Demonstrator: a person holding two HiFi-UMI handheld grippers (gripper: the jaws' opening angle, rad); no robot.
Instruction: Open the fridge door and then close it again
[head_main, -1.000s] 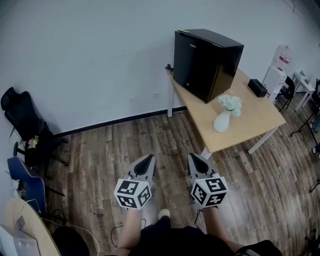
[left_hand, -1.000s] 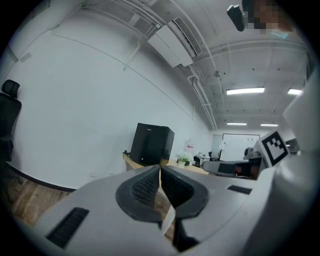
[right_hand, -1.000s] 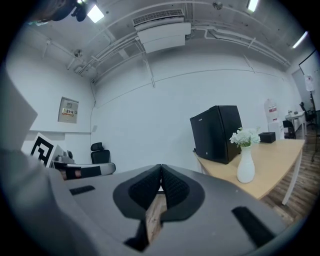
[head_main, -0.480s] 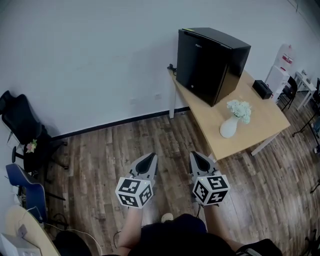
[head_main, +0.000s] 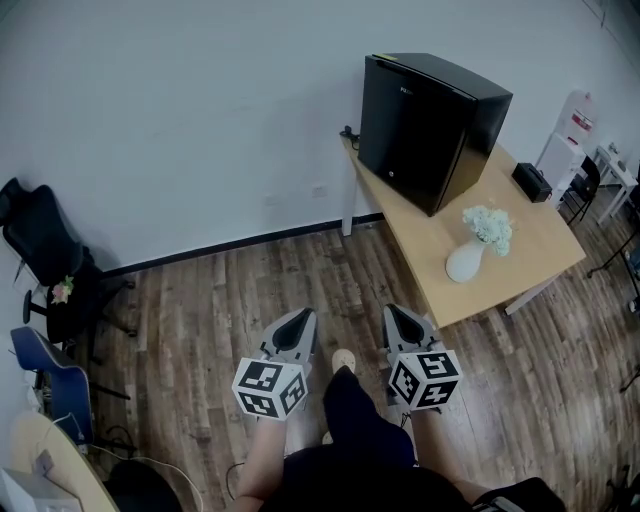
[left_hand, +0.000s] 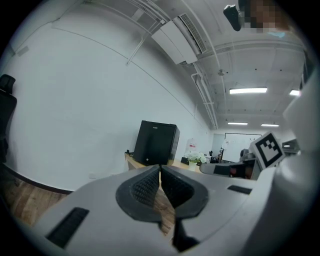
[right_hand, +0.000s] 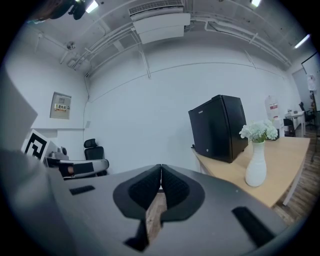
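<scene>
Versus a second ago: the fridge (head_main: 430, 125) and desk (head_main: 520, 240) are sitting slightly further right in the head view, and a leg (head_main: 352, 410) is stepping forward between the claws. The left claw (head_main: 300, 314) and right claw (head_main: 393, 311) are staying closed, gripping nothing. The fridge is standing upright at the desk's wall end, long axis vertical, shut door facing the open floor, well apart from both claws.

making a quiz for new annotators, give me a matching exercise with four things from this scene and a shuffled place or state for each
1. fridge
2. vase
3. office chair
4. right gripper

a. at the far left of the head view
b. jaws together, nothing between them
c. on the table, door shut
d. white, holds flowers

Pairs: 1-c, 2-d, 3-a, 4-b
</scene>
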